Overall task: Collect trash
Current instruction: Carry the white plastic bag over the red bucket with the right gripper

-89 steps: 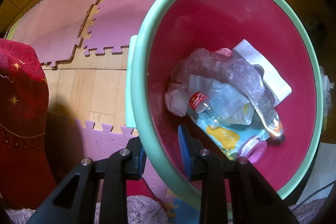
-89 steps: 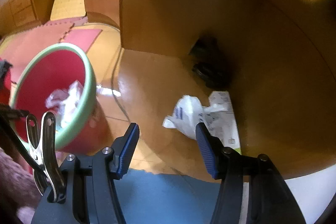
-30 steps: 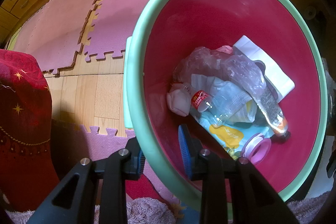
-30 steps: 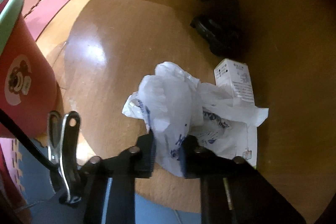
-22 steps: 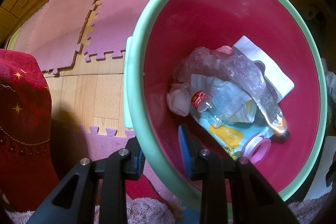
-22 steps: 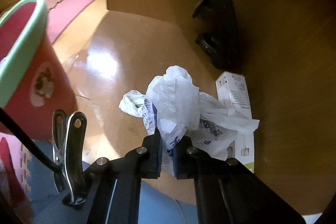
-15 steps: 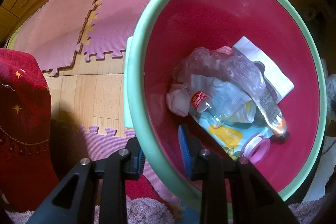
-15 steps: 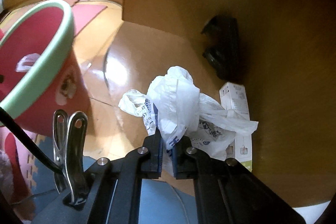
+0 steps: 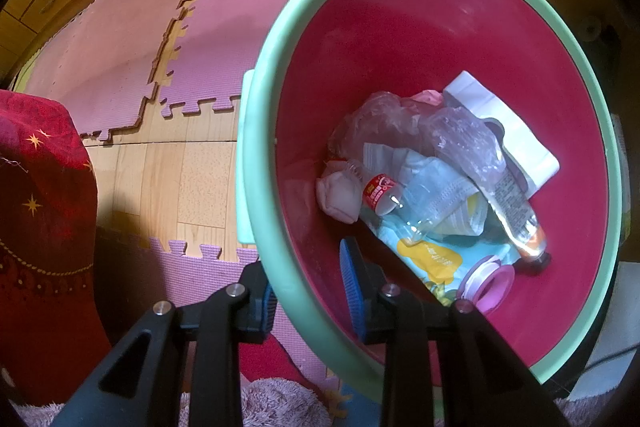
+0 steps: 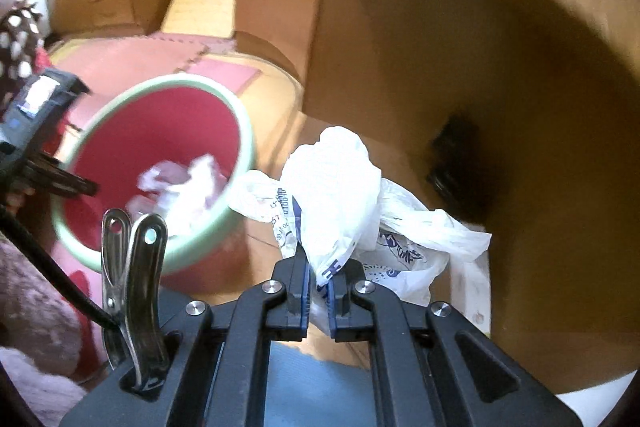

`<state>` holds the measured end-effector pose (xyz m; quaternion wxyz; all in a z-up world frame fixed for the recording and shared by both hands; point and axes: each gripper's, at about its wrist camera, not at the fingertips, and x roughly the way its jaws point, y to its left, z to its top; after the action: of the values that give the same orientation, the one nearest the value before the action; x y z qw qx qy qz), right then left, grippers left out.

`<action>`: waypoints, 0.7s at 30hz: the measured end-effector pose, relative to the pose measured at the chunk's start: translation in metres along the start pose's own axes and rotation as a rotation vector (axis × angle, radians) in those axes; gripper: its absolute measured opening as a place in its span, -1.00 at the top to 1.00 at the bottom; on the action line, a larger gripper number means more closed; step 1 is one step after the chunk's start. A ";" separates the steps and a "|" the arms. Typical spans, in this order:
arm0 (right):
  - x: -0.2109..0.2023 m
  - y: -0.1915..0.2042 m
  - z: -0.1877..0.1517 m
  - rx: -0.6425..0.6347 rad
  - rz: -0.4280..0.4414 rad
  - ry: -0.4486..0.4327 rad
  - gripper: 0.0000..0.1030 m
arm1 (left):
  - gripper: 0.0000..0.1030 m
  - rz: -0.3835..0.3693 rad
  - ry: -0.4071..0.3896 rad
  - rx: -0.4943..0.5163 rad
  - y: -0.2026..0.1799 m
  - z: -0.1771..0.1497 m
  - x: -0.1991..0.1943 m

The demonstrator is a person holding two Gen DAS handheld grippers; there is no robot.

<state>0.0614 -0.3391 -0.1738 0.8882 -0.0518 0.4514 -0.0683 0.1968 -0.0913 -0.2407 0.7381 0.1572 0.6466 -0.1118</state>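
Note:
My left gripper (image 9: 310, 285) is shut on the mint-green rim of a red bucket (image 9: 256, 155), one finger outside the wall and one inside. The bucket holds a clear bottle (image 9: 394, 205), crumpled plastic (image 9: 460, 139), a white box (image 9: 508, 131) and a pink lid (image 9: 490, 281). In the right wrist view, my right gripper (image 10: 319, 277) is shut on a crumpled white plastic bag (image 10: 336, 187) with blue print, lifted off the wooden floor. The bucket (image 10: 240, 135) sits to its left, with the left gripper's body at the far left edge.
Pink foam mats (image 9: 120, 47) cover part of the wood floor left of the bucket. A red cloth with gold stars (image 9: 40, 207) is at the left. A white carton (image 10: 472, 291) lies under the bag, dark objects (image 10: 456, 159) against the wooden furniture behind.
My right gripper has closed on the white bag and lifted it up and toward the bucket; the view has tilted up. The left gripper and the bucket have stayed still.

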 end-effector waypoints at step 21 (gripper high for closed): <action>0.008 0.074 0.066 -0.157 0.252 -0.019 0.86 | 0.41 -0.017 -0.005 -0.004 0.003 -0.001 -0.001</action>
<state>0.1250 -0.2654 -0.1532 0.8873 -0.0646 0.4497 0.0799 0.1970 -0.0884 -0.2391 0.7389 0.1497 0.6464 -0.1172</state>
